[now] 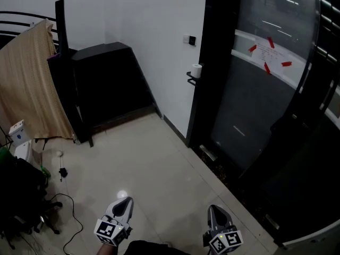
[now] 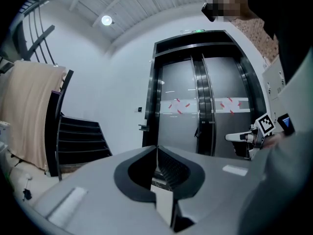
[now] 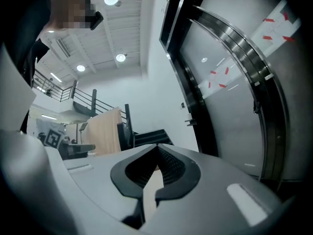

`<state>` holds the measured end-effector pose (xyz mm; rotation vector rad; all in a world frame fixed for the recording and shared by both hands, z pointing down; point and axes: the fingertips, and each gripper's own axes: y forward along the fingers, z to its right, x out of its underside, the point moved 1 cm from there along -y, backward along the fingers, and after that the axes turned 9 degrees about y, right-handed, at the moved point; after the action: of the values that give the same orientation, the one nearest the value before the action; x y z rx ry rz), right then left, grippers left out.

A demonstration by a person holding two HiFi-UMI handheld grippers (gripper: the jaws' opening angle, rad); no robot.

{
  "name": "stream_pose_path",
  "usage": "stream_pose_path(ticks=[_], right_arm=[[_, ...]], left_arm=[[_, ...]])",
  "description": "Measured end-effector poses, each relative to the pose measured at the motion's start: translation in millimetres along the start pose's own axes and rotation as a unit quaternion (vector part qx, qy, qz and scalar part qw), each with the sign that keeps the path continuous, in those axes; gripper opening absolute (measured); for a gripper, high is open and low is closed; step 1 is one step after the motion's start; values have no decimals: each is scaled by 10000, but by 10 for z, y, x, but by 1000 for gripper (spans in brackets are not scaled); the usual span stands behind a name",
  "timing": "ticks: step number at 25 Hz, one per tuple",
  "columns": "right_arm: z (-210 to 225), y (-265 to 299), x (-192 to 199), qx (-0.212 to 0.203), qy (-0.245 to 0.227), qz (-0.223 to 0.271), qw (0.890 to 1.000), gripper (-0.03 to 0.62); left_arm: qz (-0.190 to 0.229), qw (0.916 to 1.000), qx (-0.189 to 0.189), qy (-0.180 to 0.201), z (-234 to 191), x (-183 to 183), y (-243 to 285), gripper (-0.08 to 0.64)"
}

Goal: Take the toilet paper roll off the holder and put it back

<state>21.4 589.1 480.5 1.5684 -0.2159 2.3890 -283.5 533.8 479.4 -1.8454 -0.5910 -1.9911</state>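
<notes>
The pale tiled floor [image 1: 159,174] fills the middle and lower part of the head view, and a bright spot of reflected light [image 1: 122,195] sits near its bottom centre. At lower left a thin black cable [image 1: 81,224] loops across the tiles beside a dark heap of gear [image 1: 21,195]. A small dark object [image 1: 62,172] lies just above them. The black staircase [image 1: 106,84] stands on the floor at upper left. At upper centre, a small black holder [image 1: 190,79] on the wall carries the white toilet paper roll [image 1: 196,70], which stands upright.
</notes>
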Motion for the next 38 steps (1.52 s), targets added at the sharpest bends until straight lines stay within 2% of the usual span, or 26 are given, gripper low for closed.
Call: stream_pose_path(ticks=[7,10,13,16,19,25,29,33,38], right_arm=[[313,210,-64,90,33,79,9999,14],[403,359,-105,235,-11,216,9995,14],[475,571,-115,347,-74,232,9991,14],[501,884,-179,392,-156,276,9987,14],[521,1293,-302,387,-310,335,9982,14],[326,2155,-440,160,-664,379,9969,14],[245,2534,-382,167,-662,322,9971,14],[283,2773,-318,250,-648,187,9974,14],[721,2973,-391,580,-514,175,9968,14]], left_arm=[[85,9999,115,24,2,-124,381,8],[47,9998,132,160,-126,-136,534,8],[111,9997,142,138,-342,-42,797,8],[248,9995,200,76,-572,-74,1172,8],[420,9985,351,47,-751,-266,1568,8],[697,9955,575,270,-1272,-407,2240,8],[789,9935,705,425,-1532,-432,2540,8],[728,9932,786,450,-1728,-342,2792,8],[542,9941,916,230,-1667,-245,3263,8]])
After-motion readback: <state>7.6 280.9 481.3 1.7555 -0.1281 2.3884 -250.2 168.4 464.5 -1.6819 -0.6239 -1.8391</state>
